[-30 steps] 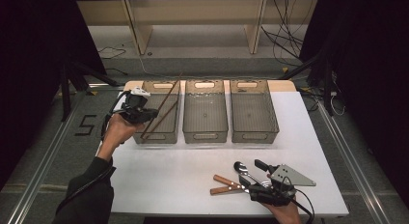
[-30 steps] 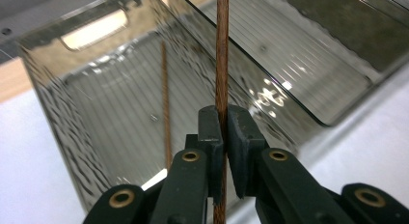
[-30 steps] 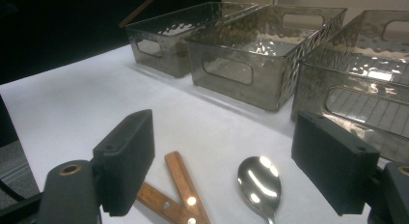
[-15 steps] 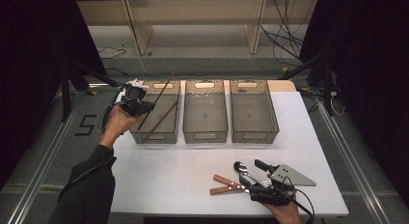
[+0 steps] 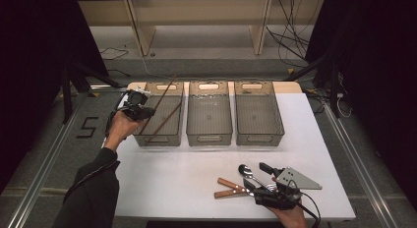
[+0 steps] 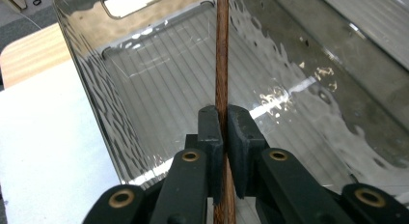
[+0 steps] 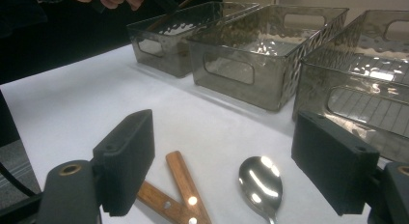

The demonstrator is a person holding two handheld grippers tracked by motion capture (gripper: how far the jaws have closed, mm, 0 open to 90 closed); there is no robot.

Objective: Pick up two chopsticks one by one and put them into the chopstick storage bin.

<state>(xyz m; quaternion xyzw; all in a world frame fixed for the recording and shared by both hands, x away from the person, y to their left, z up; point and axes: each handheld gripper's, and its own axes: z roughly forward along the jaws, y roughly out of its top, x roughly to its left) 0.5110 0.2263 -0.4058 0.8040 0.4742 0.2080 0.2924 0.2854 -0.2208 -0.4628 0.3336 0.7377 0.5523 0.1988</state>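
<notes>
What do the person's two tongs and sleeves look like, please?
Both tongs, left and right, are black with two blocky jaws and brass-coloured pivot rivets. The right carries a grey three-cornered plate and a black cable. The left sleeve is dark.

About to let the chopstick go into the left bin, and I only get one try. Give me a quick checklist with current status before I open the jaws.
1. Grip: left gripper jaws clamp the chopstick between the pads. Ok.
2. Position: the held chopstick stands over the left bin. Ok.
3. Bin contents: another chopstick already lies inside the bin; whether the held one will land beside it, cannot tell.
4. Low end of the held chopstick: hidden behind the jaws, so contact with the bin floor, cannot tell.
5. Right gripper: jaws open, low over the spoon and the wooden handles, well away from the bins. Ok.
</notes>
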